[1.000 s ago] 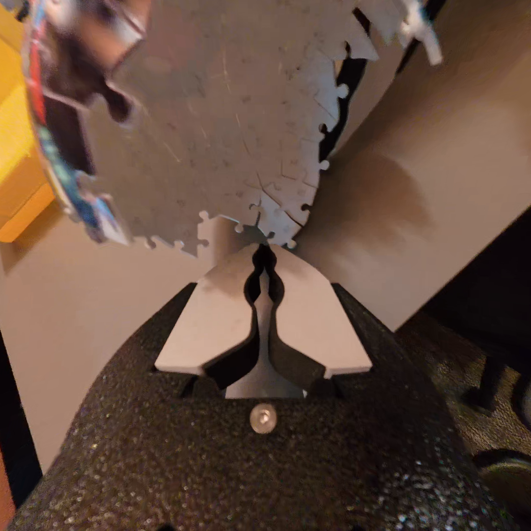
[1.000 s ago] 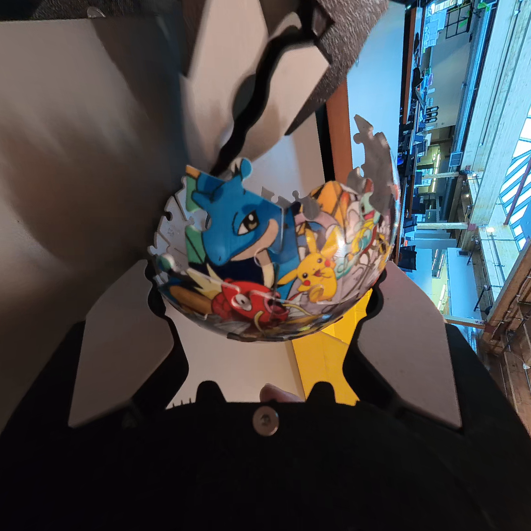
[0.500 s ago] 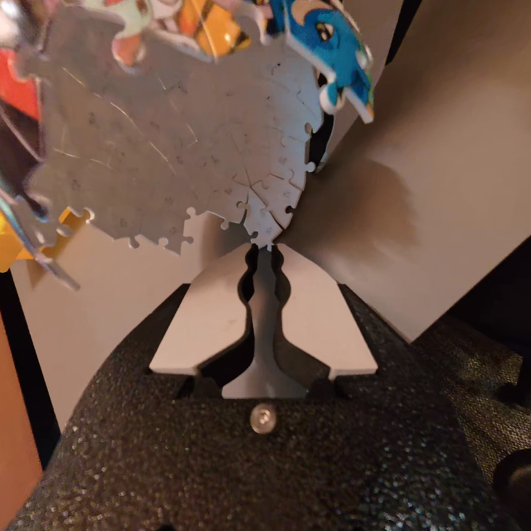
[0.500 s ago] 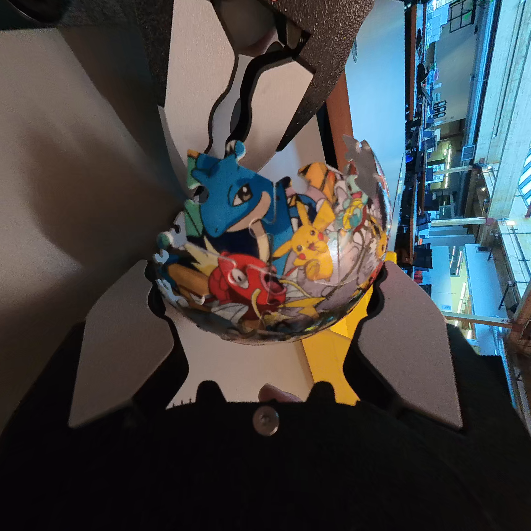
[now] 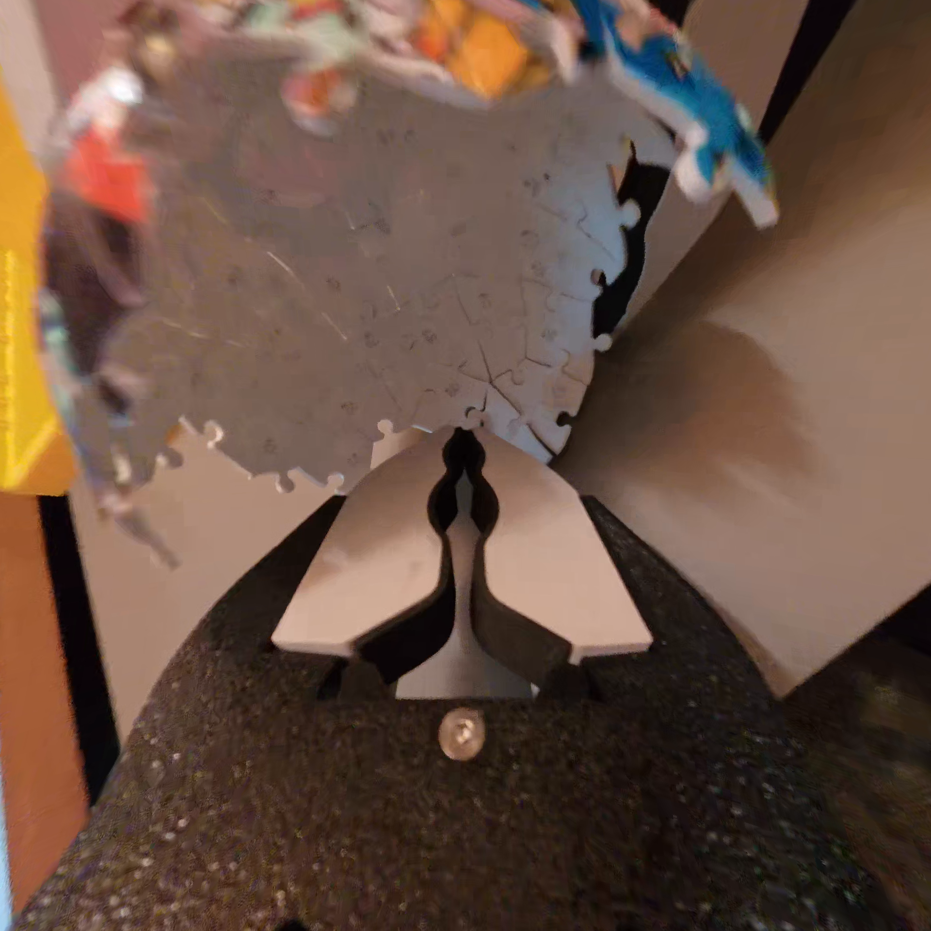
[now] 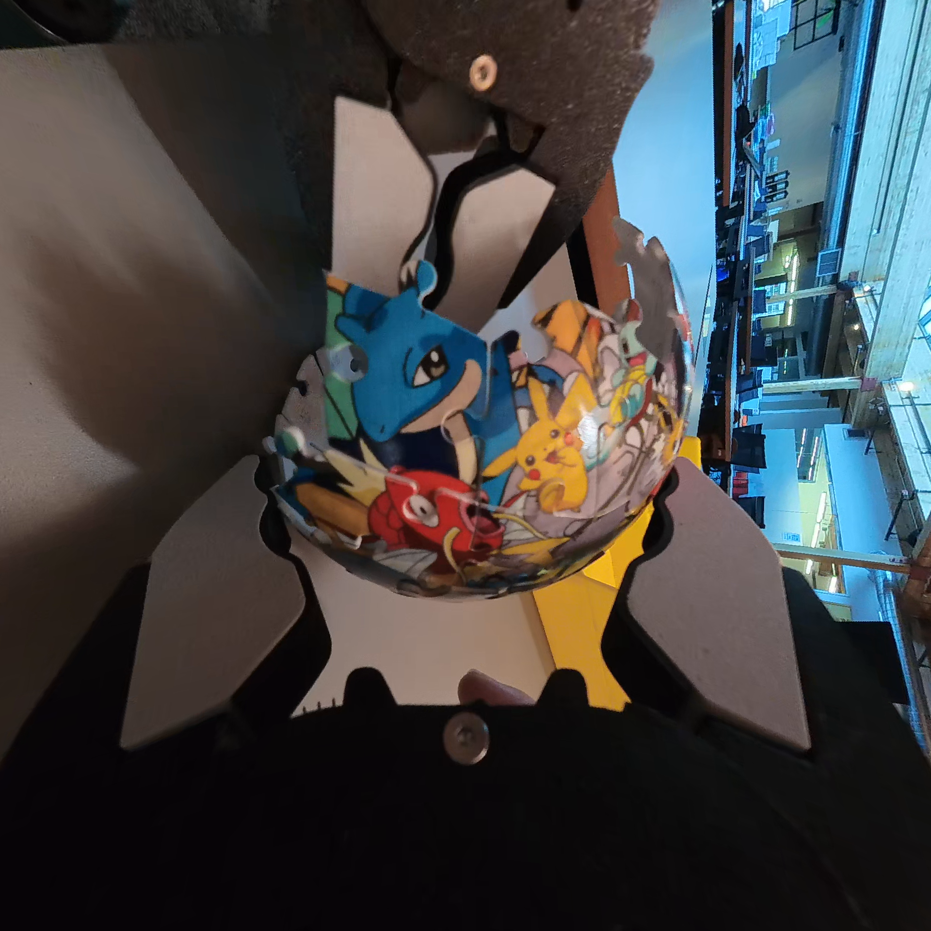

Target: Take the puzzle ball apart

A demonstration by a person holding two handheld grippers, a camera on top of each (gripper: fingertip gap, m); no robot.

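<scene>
In the left wrist view, the left gripper (image 5: 466,443) is pinching the jagged rim of the puzzle ball (image 5: 383,282), its fingers pressed nearly together on the near edge of the grey inner shell. The shell is filling the upper frame, blurred. A yellow box (image 5: 20,302) is sitting at the far left, and a pale table (image 5: 755,453) is lying behind.

In the right wrist view, the right gripper (image 6: 466,509) is cradling the ball's printed bowl (image 6: 478,453), fingers spread wide against both sides. The left gripper (image 6: 433,297) is biting the blue rim piece (image 6: 403,362) at the far edge.

The shell looks light, thin and glossy, likely slippery and prone to popping apart; single rim tabs seem the best hold. The open hall at the right is well apart; nothing is blocking.
</scene>
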